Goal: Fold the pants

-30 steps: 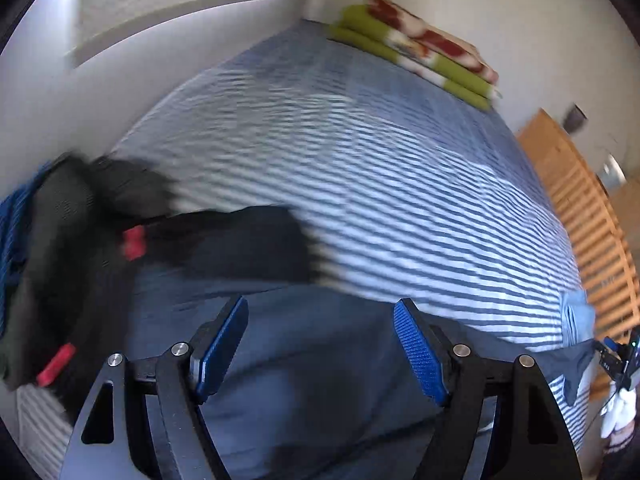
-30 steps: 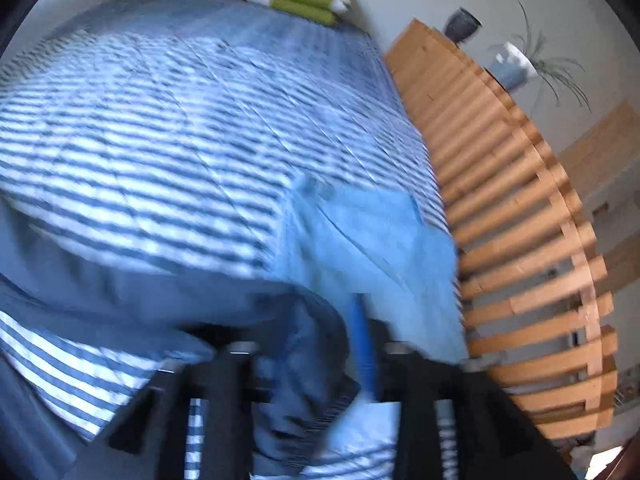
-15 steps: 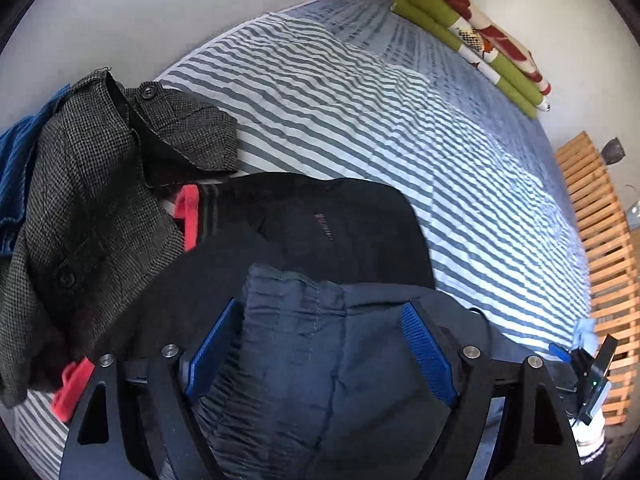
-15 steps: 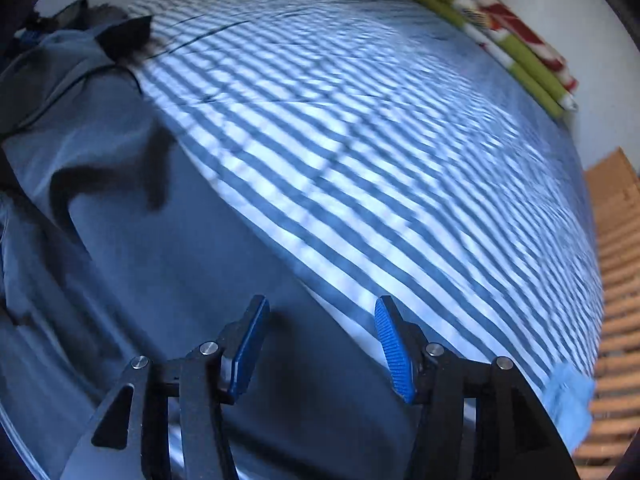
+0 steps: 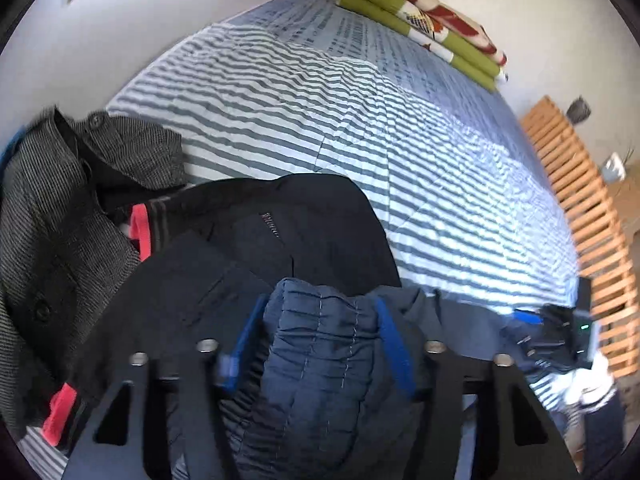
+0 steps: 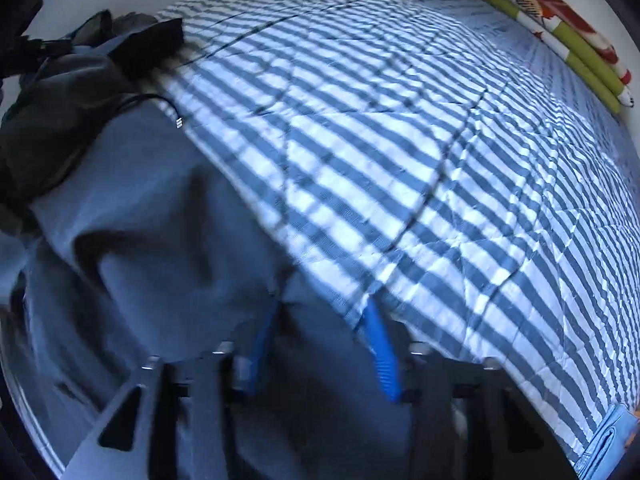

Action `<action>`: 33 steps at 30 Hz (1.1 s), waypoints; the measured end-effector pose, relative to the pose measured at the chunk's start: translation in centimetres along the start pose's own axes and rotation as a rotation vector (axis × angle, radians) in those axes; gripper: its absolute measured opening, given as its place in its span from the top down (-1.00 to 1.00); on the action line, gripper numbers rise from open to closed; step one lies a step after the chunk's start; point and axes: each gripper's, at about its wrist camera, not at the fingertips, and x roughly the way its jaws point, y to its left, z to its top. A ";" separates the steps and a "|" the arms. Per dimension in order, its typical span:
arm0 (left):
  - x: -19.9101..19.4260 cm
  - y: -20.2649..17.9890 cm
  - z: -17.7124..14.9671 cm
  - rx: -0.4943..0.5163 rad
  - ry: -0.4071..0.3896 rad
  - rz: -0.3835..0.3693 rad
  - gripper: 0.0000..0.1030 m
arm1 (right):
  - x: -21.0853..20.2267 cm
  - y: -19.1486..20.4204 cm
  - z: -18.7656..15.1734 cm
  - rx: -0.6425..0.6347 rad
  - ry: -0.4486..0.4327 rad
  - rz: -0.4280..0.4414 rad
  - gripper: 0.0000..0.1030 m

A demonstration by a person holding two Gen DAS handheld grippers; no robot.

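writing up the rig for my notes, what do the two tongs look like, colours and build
Both are alike: black flat angular arms with triangular cut-outs and silver screw heads, ending in two fingers faced with ribbed bright blue pads. The left tongs show this best; the right tongs are blurrier, and in the left view they carry a small black box with a green light. No sleeve or markings are clear.

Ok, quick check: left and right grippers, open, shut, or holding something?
Left gripper: jaws just closed onto the gathered waistband of the navy pants, holding it.
Right gripper: jaws just closed on a fold of the same pants.
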 end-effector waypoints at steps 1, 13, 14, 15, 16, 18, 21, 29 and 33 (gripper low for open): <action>-0.2 -0.2 -0.1 0.011 -0.006 0.015 0.04 | -0.1 0.3 -0.2 -0.006 0.005 -0.015 0.81; -12.0 -0.4 -1.8 -0.020 -0.262 -0.003 0.32 | -11.8 2.5 -1.4 0.155 -0.246 -0.223 1.00; -13.7 -0.5 -2.5 -0.010 -0.288 -0.019 0.32 | -13.5 3.1 -1.9 0.164 -0.276 -0.223 1.00; -15.0 -0.4 -3.2 -0.004 -0.309 -0.026 0.32 | -15.9 3.8 -3.0 0.165 -0.312 -0.210 1.00; -16.3 -0.3 -4.1 0.001 -0.332 -0.039 0.32 | -16.9 4.1 -3.6 0.164 -0.329 -0.201 1.00; -18.7 0.0 -6.7 0.020 -0.371 -0.076 0.32 | -20.0 5.9 -6.1 0.159 -0.367 -0.162 1.00; -20.6 2.0 -11.7 0.022 -0.382 -0.105 0.31 | -21.7 8.8 -9.6 0.120 -0.356 -0.089 1.00; -17.2 9.4 -21.9 -0.089 -0.227 -0.031 0.03 | -15.3 20.0 -17.7 -0.061 -0.132 0.076 0.99; -15.0 13.3 -24.7 -0.224 -0.081 0.001 -0.08 | -9.9 24.2 -19.4 -0.124 0.044 0.109 0.86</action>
